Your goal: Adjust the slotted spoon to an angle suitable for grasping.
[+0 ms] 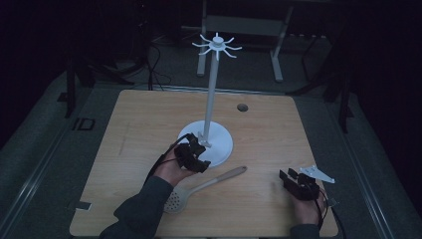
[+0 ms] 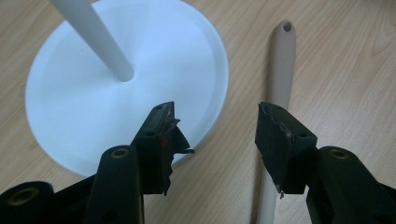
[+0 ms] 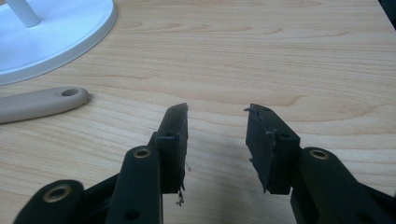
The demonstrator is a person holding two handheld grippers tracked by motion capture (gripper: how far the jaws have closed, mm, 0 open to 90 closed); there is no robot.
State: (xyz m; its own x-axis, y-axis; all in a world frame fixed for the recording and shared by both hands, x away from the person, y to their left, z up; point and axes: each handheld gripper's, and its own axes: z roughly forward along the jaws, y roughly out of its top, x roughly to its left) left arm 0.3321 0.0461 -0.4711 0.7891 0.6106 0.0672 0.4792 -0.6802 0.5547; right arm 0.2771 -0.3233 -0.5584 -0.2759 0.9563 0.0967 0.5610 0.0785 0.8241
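**Both tongs empty beside the spoon**

My left gripper (image 1: 193, 155) hangs over the rim of the white stand base (image 2: 93, 93), jaws apart and empty. The beige slotted spoon (image 1: 206, 188) lies flat on the wooden table (image 1: 278, 134), its handle just beside that base. My right gripper (image 1: 293, 180) sits near the table's right edge, jaws apart over bare wood.

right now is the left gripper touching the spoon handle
Apart. In the left gripper view the left gripper is open with bare table between its fingers; the spoon handle runs past behind the right-hand one.
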